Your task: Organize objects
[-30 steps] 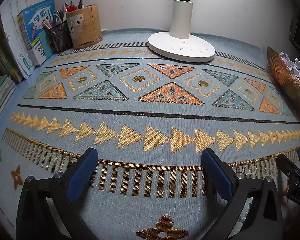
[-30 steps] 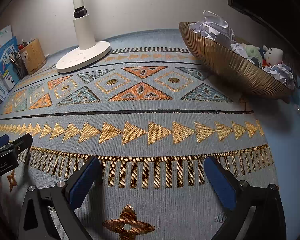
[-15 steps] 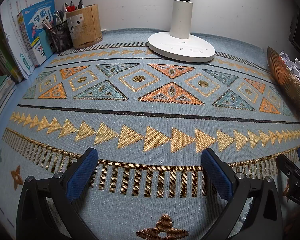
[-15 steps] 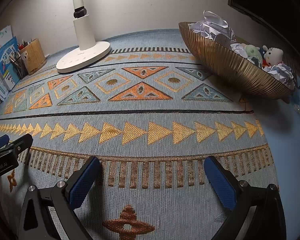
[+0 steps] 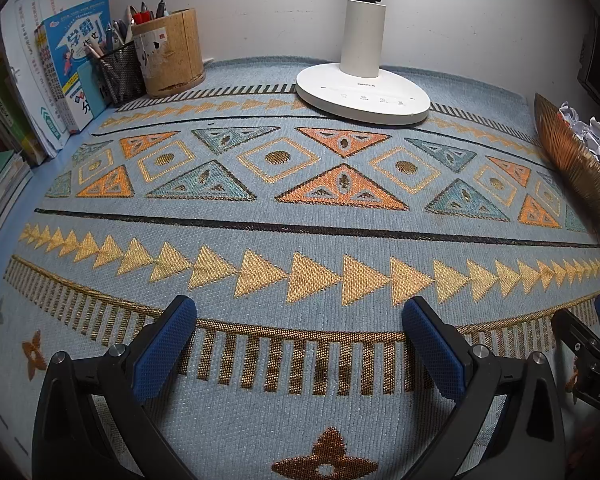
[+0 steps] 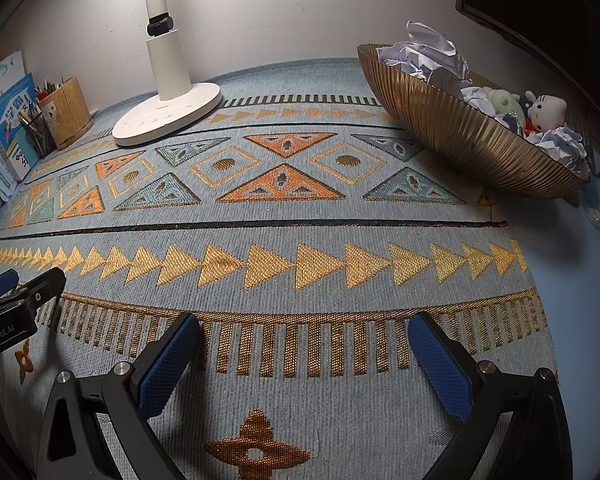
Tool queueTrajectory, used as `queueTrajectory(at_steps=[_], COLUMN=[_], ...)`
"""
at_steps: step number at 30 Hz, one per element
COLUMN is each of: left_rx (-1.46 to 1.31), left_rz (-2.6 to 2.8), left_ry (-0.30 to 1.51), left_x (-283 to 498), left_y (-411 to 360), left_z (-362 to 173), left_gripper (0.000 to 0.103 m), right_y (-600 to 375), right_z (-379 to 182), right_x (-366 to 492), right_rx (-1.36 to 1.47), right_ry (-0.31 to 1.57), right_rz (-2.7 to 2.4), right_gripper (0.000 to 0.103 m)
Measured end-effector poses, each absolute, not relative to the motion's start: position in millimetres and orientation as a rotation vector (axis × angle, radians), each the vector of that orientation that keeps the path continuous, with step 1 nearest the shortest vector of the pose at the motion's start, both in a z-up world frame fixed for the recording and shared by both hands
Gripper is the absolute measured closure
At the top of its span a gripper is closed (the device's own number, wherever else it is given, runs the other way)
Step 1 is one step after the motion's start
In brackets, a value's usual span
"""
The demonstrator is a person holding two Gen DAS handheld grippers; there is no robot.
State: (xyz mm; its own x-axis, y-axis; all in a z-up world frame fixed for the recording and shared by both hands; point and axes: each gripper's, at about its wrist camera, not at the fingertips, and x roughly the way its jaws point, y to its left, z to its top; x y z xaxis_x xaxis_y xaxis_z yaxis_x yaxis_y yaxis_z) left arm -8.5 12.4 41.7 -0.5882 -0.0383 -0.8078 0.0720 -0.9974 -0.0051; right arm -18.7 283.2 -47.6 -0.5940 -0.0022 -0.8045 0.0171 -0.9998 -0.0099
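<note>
landmark = the white lamp base (image 5: 362, 92). going left to right from it.

far left of the lamp: upright books (image 5: 66, 64) against the wall, then a mesh pen cup (image 5: 120, 70) touching a cork pen holder (image 5: 172, 54), both stocked with pens. these look sorted already.

the patterned mat (image 5: 300, 236) in front of the lamp: nothing loose on it in either view. we see no stray object left to collect here.

well right of the lamp: the gold ribbed bowl (image 6: 472, 140) sits on the mat's right end, holding crumpled paper (image 6: 428, 52) and small plush toys (image 6: 544, 110). so the task's things appear to be in the bowl. we judge the job at or near its end, unless more lies outside the frames, which we cannot tell.

pose: our left gripper (image 5: 299, 332) sits low over the near edge of the mat, in front of the lamp and a bit left, pointing toward the wall. jaws spread wide, nothing between them. our right gripper (image 6: 304, 350) is just beside it, to the right, same low level pose, aimed across the mat with the bowl ahead on its right. jaws also spread wide, holding nothing. each gripper shows at the edge of the other's view, near but apart. neither one touches any object.
</note>
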Motion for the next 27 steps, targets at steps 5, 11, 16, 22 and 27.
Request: queueTrajectory(at_steps=[5,11,16,22,27], left_rx=[1.395,1.395,1.395,1.395,1.395], left_rz=[-2.745,-2.745,-2.745,-2.745,-2.745], left_ry=[0.057,0.057,0.057,0.057,0.057], left_x=[-8.5,-8.5,-8.5,-8.5,-8.4], left_y=[12.5,12.5,12.5,12.6,12.9], left_z=[41.7,41.7,41.7,41.5,41.2], left_gripper=[0.000,0.000,0.000,0.000,0.000], right_y=[283.2,283.0,283.0,283.2,283.1], right_z=[-47.3,-47.3,-47.2,-47.0,-47.4], right_x=[-18.6,-19.9,-19.7,-18.0,-18.3], right_rx=[1.411,1.411,1.411,1.411,1.411], right_ry=[0.026,0.026,0.026,0.026,0.026], right_rz=[-2.795,-2.795,-2.795,-2.795,-2.795], right_gripper=[0.000,0.000,0.000,0.000,0.000])
